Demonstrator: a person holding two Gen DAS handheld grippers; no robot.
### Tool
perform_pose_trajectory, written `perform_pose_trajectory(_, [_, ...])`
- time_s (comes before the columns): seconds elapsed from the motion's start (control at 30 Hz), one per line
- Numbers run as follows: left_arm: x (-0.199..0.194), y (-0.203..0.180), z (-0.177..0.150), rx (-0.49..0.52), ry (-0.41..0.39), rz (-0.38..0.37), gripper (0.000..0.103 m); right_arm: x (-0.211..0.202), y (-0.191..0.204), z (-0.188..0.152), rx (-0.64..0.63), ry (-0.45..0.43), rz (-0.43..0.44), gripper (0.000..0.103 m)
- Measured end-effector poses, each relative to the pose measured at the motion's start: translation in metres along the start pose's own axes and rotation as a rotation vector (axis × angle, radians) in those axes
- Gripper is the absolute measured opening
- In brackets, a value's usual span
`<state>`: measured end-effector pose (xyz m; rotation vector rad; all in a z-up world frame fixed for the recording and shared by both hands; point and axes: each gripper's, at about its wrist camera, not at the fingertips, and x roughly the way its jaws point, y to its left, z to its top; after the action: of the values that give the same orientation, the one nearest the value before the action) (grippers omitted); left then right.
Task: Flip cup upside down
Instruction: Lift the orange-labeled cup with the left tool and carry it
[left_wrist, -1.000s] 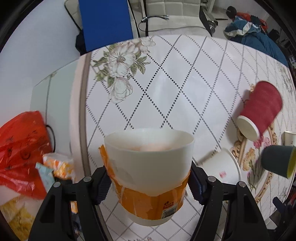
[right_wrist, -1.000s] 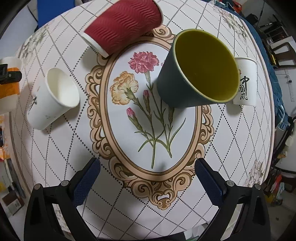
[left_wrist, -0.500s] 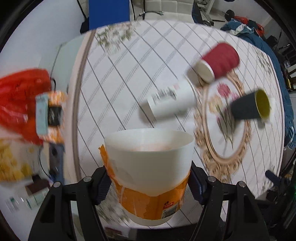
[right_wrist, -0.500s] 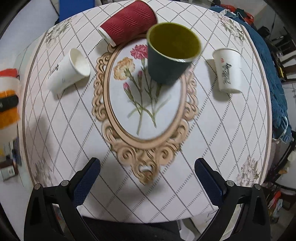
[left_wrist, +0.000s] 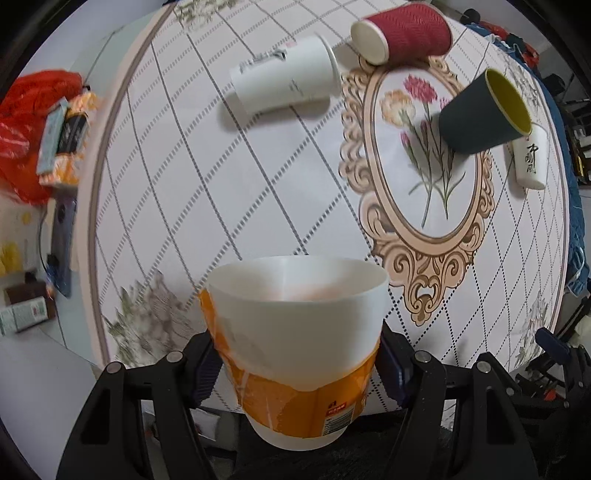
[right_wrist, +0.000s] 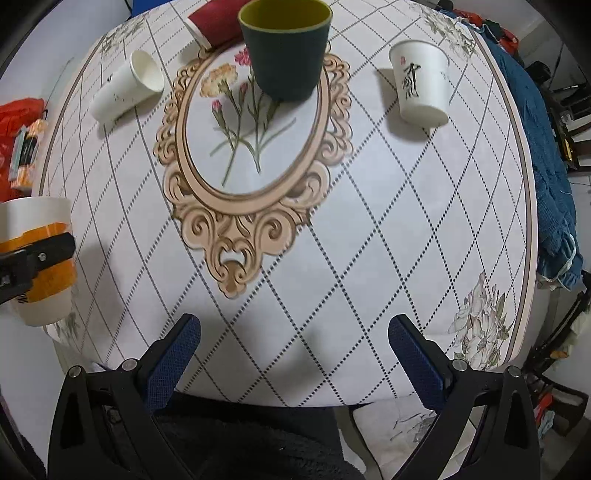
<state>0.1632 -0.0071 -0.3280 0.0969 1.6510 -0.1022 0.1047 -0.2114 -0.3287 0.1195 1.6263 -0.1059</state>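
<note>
Table (right_wrist: 332, 258) beyond; orange-banded cup (left_wrist: 299, 343) hides left gripper (left_wrist: 299, 373) pads

A round table (right_wrist: 369, 229) fills most of both views, covered in a white cloth printed with a dotted diamond grid, an ornate tan oval frame (right_wrist: 255, 192) around drawn carnations, and pale grey flowers near the rim; a brown band edges the cloth. Beyond the left edge lies a pale floor (left_wrist: 22, 387) with a red plastic bag (left_wrist: 26, 122), small packets and boxes; to the right, blue fabric (right_wrist: 554, 206) drapes beside the table, with dark furniture frames behind it; the light is even and soft.
</note>
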Motion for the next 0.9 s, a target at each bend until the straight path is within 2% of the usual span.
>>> perform_pose_trajectory(0.5, [0.057,-0.01,0.015,-0.055,0.088,0.016,0.069,0.046,-0.036,-0.005,-0.006,0.062,-0.03,0.103])
perform_pose_trajectory(0.9, [0.083,-0.004,0.027,-0.038,0.114,0.034,0.07,0.051,-0.054,-0.003,0.052,0.063,-0.04,0.103])
